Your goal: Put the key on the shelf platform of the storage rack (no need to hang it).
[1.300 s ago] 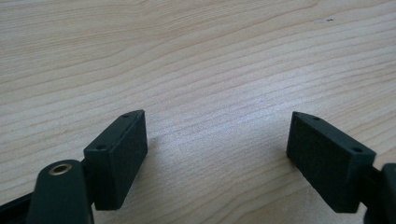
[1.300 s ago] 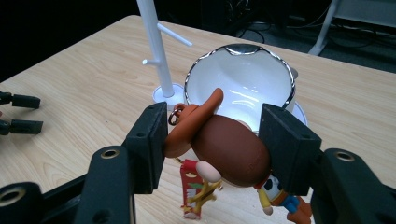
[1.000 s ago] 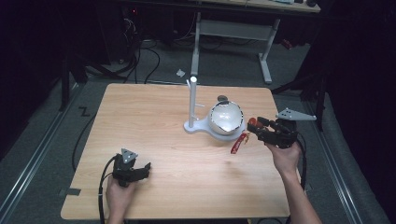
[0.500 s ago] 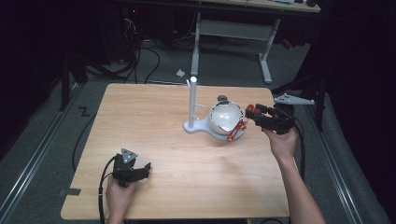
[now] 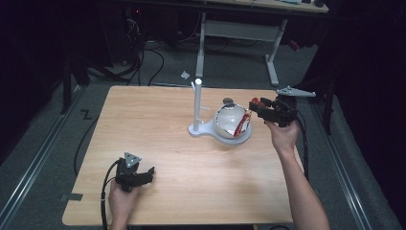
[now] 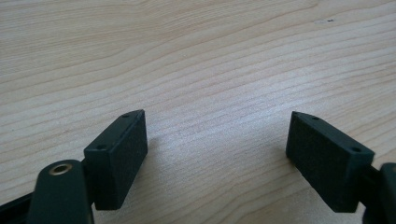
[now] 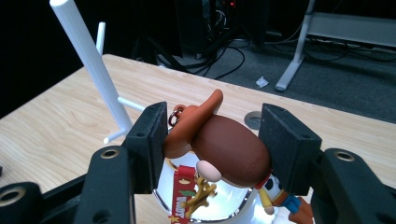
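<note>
Apparently the pick was done: the right gripper (image 7: 212,144) pinched a cowboy figure keychain (image 7: 224,144) between its jaws, above the shiny bowl (image 5: 231,120), beside the white stand (image 5: 197,103). Hanging or dropping remained. The left gripper (image 6: 215,154) rested wide open, empty.

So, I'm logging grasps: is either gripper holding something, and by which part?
The right gripper clamps a cowboy figure keychain by its head. The left gripper holds nothing, jaws apart.

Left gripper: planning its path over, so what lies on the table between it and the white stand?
Bare wood in the high view between the left gripper and the white stand.
</note>
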The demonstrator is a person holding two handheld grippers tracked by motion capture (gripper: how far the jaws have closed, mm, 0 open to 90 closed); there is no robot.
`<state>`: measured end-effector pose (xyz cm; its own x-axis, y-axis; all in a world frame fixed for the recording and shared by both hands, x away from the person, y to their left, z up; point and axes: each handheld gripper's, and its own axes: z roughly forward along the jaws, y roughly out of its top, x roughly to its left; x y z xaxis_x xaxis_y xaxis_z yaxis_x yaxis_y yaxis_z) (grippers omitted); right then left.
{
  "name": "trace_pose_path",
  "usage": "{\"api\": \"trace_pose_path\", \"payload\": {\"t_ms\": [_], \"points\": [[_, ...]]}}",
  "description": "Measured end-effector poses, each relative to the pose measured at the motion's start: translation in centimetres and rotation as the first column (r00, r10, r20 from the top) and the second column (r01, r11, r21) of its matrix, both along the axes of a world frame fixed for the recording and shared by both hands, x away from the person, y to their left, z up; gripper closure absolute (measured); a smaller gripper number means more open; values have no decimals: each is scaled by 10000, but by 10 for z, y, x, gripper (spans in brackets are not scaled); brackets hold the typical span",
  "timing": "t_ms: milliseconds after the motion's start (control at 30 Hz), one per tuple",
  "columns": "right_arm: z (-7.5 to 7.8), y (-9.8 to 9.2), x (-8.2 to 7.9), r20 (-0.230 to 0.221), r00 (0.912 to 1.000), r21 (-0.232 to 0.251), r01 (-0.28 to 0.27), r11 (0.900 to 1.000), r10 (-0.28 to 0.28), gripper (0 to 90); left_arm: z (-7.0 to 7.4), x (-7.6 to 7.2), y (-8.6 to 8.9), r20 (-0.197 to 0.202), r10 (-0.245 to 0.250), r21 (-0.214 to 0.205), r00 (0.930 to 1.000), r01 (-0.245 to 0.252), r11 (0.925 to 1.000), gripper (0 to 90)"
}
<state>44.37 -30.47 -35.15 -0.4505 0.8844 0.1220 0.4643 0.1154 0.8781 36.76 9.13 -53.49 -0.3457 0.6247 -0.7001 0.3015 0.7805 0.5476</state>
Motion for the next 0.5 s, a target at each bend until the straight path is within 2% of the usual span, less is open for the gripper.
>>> {"api": "trace_pose_path", "payload": {"t_ms": [233,400,500], "points": [[8,6,7,163,9999,-194,54,9998,-51,438,0,0,0,-2,14,-4,10000,-14,10000,211],[9,15,11,317,9994,-730,182,9972,-159,437,0,0,0,-2,15,-1,10000,-15,10000,211],[10,16,13,391,9989,-851,305,9959,-273,437,0,0,0,-7,20,-6,10000,-20,10000,210]]}}
